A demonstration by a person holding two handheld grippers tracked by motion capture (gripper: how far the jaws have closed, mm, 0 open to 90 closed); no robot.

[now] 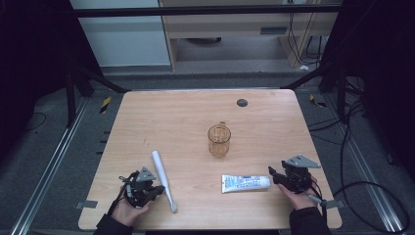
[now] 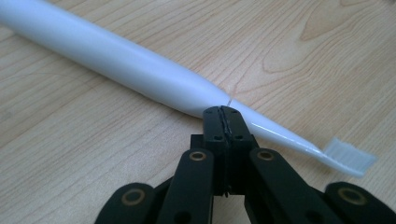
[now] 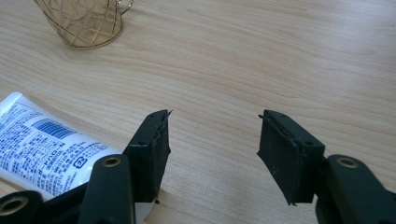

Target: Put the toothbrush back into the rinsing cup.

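Observation:
A white electric toothbrush point(image 1: 163, 179) lies on the wooden table point(image 1: 195, 112) at the front left, its bristle head point(image 2: 350, 156) toward the front edge. My left gripper point(image 1: 155, 191) rests just left of it, shut and empty, jaw tips point(image 2: 222, 112) almost touching the brush's neck point(image 2: 261, 127). A white and blue toothpaste tube point(image 1: 244, 182) lies at the front right. My right gripper point(image 1: 272, 175) stands open at the tube's right end; the tube point(image 3: 42, 149) lies beside its left jaw, not between the jaws. An amber glass mug point(image 1: 219, 140) stands upright mid-table.
A small dark round disc point(image 1: 242, 102) sits in the table near its far edge. The mug point(image 3: 84, 21) stands beyond the right gripper, to its left. Bare wood point(image 3: 261, 60) stretches ahead of the right jaws. Cables run along the floor at the right.

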